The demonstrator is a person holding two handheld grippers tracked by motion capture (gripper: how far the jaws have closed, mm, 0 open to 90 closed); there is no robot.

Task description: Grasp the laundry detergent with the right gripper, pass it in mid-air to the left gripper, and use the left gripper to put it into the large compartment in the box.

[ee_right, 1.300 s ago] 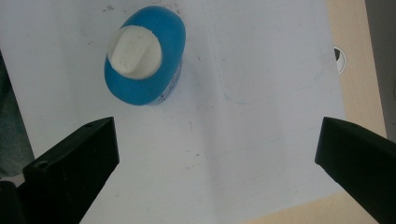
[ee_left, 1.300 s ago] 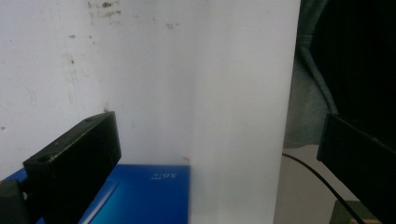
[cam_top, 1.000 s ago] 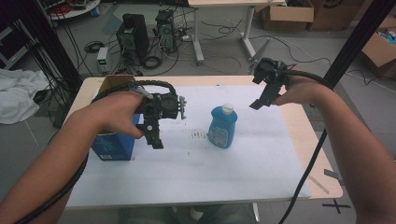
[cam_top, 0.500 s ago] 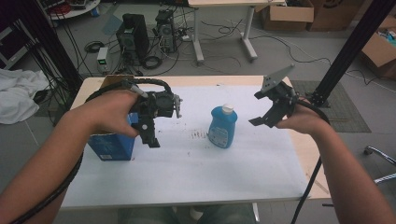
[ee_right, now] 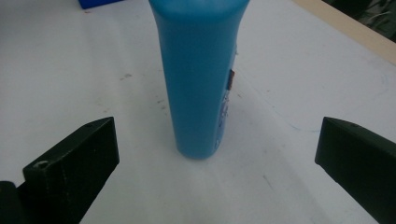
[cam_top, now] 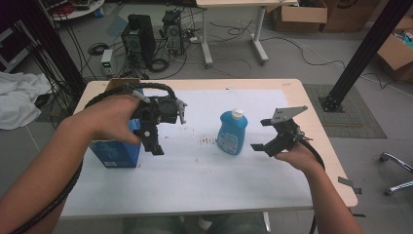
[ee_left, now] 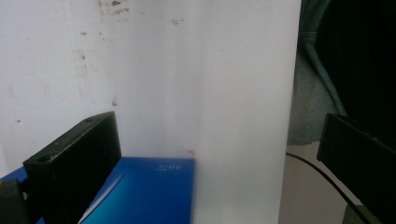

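A blue bottle [cam_top: 232,132] with a white cap stands upright at the middle of the white sheet [cam_top: 195,170]. My right gripper [cam_top: 263,134] is just to its right, level with it, open and not touching it. In the right gripper view the bottle [ee_right: 198,79] stands ahead between the wide jaws of the right gripper [ee_right: 217,140]. A blue box [cam_top: 114,152] stands at the left. My left gripper [cam_top: 150,139] hangs over the box's right edge, open and pointing down. In the left gripper view the blue box [ee_left: 144,191] lies below the left gripper [ee_left: 217,140], untouched.
The sheet covers most of the wooden table [cam_top: 316,122]. On the floor behind are computer towers [cam_top: 141,36], cables and a second table's legs [cam_top: 258,29]. A black post [cam_top: 365,53] rises at the right, cardboard boxes [cam_top: 397,53] lie beyond it, and a white cloth [cam_top: 19,100] lies at the left.
My right gripper has come down from the table's far right side and toward the near side, and now sits close beside the bottle. The left gripper has barely shifted over the box.
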